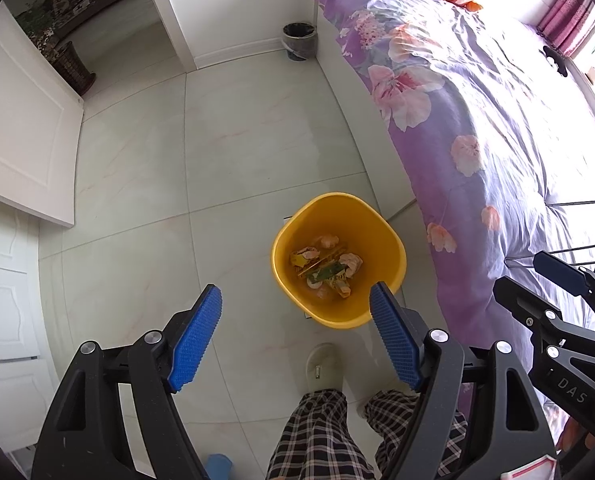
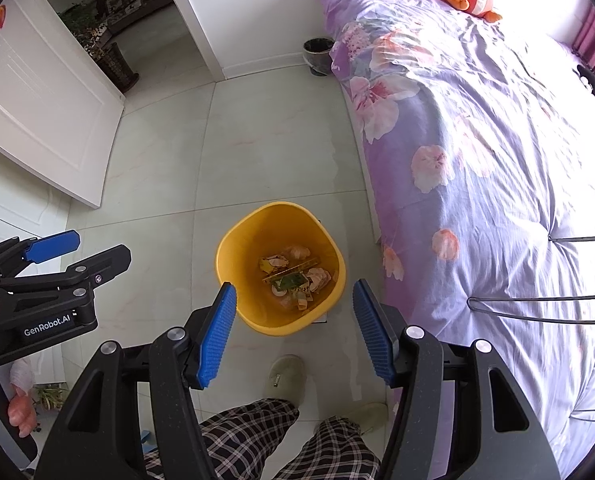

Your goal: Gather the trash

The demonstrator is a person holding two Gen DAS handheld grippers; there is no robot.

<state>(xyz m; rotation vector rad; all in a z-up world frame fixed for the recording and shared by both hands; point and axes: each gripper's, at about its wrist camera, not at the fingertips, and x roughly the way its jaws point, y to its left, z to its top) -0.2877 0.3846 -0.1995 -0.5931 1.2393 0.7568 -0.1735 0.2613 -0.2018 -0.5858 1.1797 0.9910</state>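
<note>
- Left gripper (image 1: pixel 295 298): jaws apart, nothing btwn pads, above floor.
- Right gripper (image 2: pixel 295 294): jaws apart, empty too.
- Yellow bin (image 1: pixel 393 248) on tiled floor (image 1: pixel 233 128), just beside bed edge (image 1: pixel 477 128); trash scraps (image 1: pixel 325 266) lie at its bottom.
- Slipper (image 1: pixel 323 364) near bin.

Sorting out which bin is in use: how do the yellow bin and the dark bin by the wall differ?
The yellow bin stands unlined near the person's feet; the dark bin sits far off against the wall, lined with a bag. The yellow bin holds wrappers; the dark bin's contents cannot be seen. Both stand upright beside the bed.
</note>
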